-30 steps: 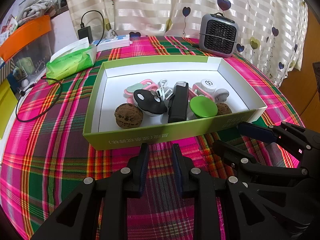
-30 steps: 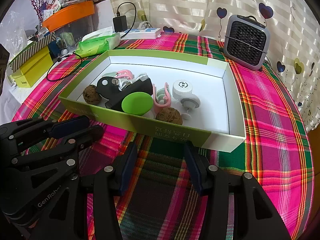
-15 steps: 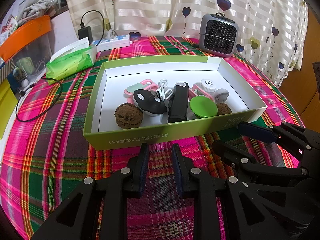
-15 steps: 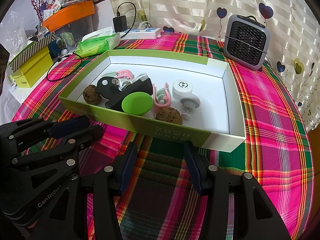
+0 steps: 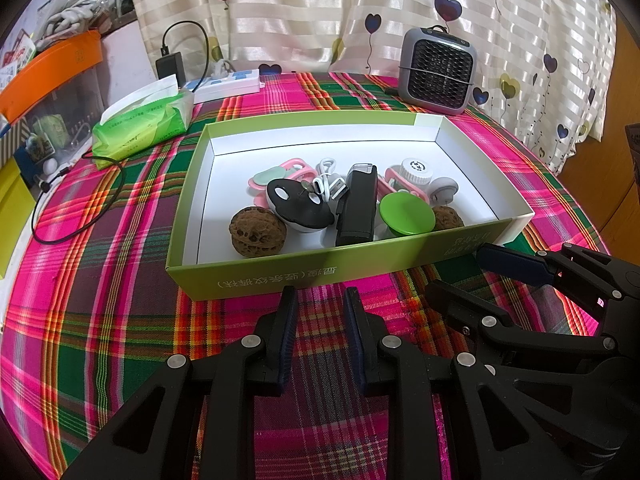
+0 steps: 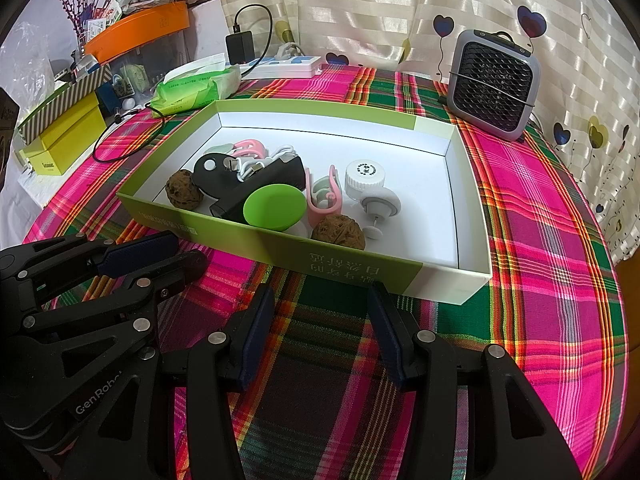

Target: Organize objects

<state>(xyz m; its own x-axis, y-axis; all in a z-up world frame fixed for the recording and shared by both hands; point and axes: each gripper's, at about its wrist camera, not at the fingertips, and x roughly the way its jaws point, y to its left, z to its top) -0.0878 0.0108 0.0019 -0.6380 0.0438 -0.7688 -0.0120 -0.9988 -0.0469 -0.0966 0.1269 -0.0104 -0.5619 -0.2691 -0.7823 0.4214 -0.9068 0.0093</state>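
On the counter point(image 5: 100, 320), under its pink and green plaid cloth, the shallow green box point(image 5: 280, 276) sits near the middle, with its long near wall facing you. Everything loose is gathered inside it, toward that near wall. One walnut point(image 5: 258, 232) lies closest to the near left corner of the box; beside it is the black oval piece point(image 5: 298, 204), then the white cable point(image 5: 330, 184), the black bar-shaped device point(image 5: 358, 208) and the round green lid point(image 5: 406, 214). A second walnut point(image 6: 338, 232) rests against the near wall just right of that lid, with the pink clip point(image 6: 322, 196) and the white capped bottle point(image 6: 366, 180) behind it. Another pink clip point(image 5: 276, 172) lies farther back, behind the black oval piece. The right-hand third of the box floor is bare white.

Your left hand-held gripper point(image 5: 320, 312) hangs just short of the near wall, its jaws a narrow gap apart with nothing but cloth between them. Your right hand-held gripper point(image 6: 320, 320) sits beside it, also just in front of the near wall, its jaws set noticeably wider and likewise empty. Neither touches the box.

Along the far edge of the counter stand the grey fan heater point(image 5: 438, 70) toward the right corner, the white power strip point(image 5: 228, 82) and the green tissue pack point(image 5: 142, 124) toward the left.
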